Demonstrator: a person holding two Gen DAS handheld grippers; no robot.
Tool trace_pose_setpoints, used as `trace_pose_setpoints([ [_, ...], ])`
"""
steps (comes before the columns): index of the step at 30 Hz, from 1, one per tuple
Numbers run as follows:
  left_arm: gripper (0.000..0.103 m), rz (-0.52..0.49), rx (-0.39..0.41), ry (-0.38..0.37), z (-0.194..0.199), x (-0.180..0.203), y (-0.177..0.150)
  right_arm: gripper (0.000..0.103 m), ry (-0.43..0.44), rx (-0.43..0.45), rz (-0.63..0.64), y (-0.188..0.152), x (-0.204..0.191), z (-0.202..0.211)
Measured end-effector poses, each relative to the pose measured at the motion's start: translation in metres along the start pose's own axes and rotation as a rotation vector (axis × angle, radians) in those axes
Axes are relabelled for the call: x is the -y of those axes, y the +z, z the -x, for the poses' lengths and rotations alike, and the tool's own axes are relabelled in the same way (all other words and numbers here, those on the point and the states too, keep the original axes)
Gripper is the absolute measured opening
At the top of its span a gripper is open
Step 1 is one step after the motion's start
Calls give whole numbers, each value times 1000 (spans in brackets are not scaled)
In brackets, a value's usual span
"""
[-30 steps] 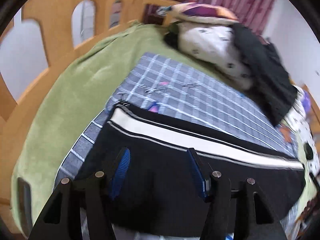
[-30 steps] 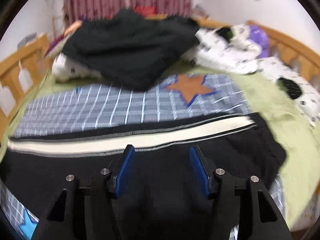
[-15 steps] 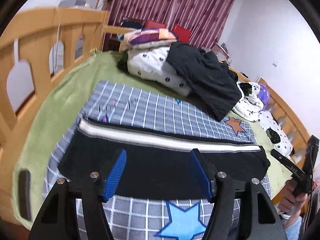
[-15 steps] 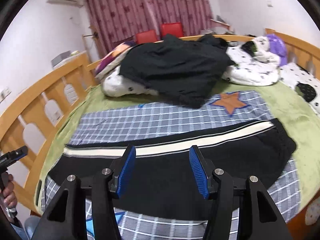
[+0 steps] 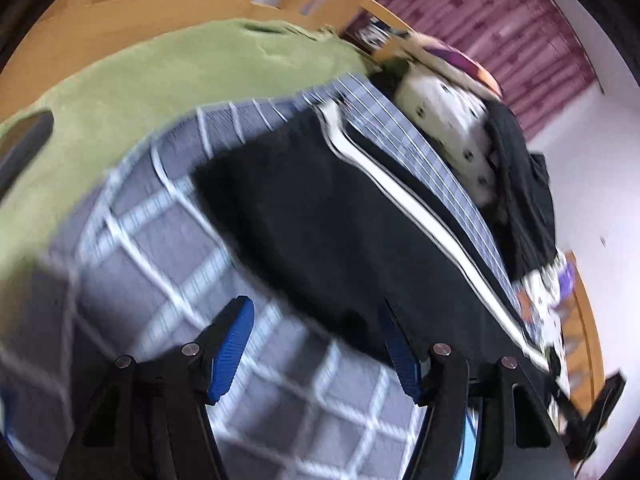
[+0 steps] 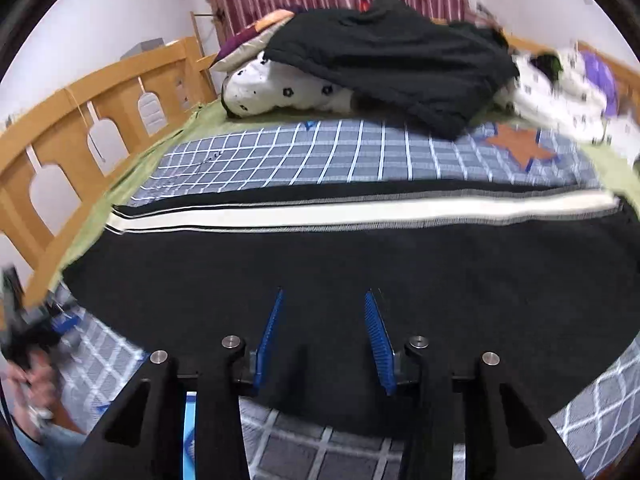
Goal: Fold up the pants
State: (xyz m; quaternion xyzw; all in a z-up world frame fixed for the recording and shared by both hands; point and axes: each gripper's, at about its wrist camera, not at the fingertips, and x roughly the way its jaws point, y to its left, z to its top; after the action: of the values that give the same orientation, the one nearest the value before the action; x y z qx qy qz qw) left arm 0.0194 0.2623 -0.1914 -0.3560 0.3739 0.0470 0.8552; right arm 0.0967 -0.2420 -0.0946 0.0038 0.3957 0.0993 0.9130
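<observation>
Black pants with a white side stripe are laid flat and lengthwise across a grey checked blanket on a bed. In the right wrist view the pants are spread directly ahead of and beneath the right gripper. Its blue pads are held over the near edge of the black cloth, and the jaws are closing; black cloth is seen between the pads, but no pinch on it is shown. The stripe is located beyond the fingertips, and the blanket's orange star is seen further off to the right.

In the left wrist view, which is blurred and tilted, the left gripper is held with its jaws moderately wide and nothing gripped. Its left pad is positioned over the blanket, while the right one lies against the pants' edge; whether contact is made cannot be told. The pants extend ahead and to the right of this gripper.

Beyond both grippers, a dark garment is draped over spotted white bedding. A green sheet and a wooden rail are found to the left.
</observation>
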Motion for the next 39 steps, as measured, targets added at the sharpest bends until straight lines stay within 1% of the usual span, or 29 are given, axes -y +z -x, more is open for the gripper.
trace_pose_setpoints([
  [2,62,54,35,-2,-8,-9,12,41,-8,-10,6,-2,0,-10],
  [4,59,108,53,-4,-16,-12,22,41,-8,-44,-10,-4,5,-20],
  [7,55,139,47,19,-32,-8,41,41,2,-102,-92,-6,22,-37],
  [8,46,160,47,33,-37,-8,47,41,12,-109,-123,-7,26,-37],
  [9,32,183,47,61,-41,-10,49,42,18,-112,-141,-5,29,-38],
  [10,24,204,47,90,-44,-9,51,42,19,-111,-156,-4,32,-37],
  [11,18,227,55,135,-46,-6,52,41,16,-104,-165,-3,34,-34],
  [12,16,240,67,152,-43,-5,51,41,7,-86,-169,-2,37,-28],
  [13,14,239,96,177,-37,3,49,42,-4,-66,-171,0,39,-22],
  [15,12,138,164,258,-26,34,49,42,-22,-28,-171,1,47,-7],
  [17,11,-67,227,356,-17,92,47,42,-41,16,-183,2,58,9],
  [18,11,-126,243,370,-13,111,45,42,-48,38,-192,1,65,19],
  [20,11,-274,286,378,-6,164,31,42,-80,76,-202,-1,81,34],
  [22,11,-451,333,386,2,227,7,42,-125,105,-200,-2,96,45],
  [23,11,-555,355,368,4,261,-12,42,-145,118,-200,-5,104,50],
  [24,11,-625,359,351,2,283,-24,42,-161,127,-202,-7,112,54],
  [25,11,-731,357,316,0,316,-47,42,-186,140,-206,-11,122,60],
  [26,11,-795,347,272,-4,343,-68,42,-205,150,-210,-15,131,64],
  [27,11,-828,331,243,-6,358,-83,42,-235,162,-218,-20,144,72],
  [28,11,-869,293,195,-15,381,-106,42,-261,172,-229,-24,155,79],
  [30,11,-902,209,139,-37,413,-144,42,-314,198,-279,-33,182,96],
  [32,11,-970,104,79,-69,443,-198,43,-344,233,-352,-44,211,114],
  [33,11,-982,72,58,-78,449,-214,43,-352,243,-381,-47,220,120],
  [34,11,-985,10,30,-94,455,-238,43,-359,254,-419,-52,232,128],
  [36,11,-963,-101,36,-119,457,-276,43,-349,272,-479,-60,248,138],
  [37,11,-957,-123,56,-128,457,-286,43,-341,278,-501,-63,255,142],
  [38,11,-964,-110,89,-135,455,-296,43,-334,281,-519,-65,260,144],
  [39,12,-974,-95,93,-133,453,-301,44,-329,280,-525,-67,262,144],
])
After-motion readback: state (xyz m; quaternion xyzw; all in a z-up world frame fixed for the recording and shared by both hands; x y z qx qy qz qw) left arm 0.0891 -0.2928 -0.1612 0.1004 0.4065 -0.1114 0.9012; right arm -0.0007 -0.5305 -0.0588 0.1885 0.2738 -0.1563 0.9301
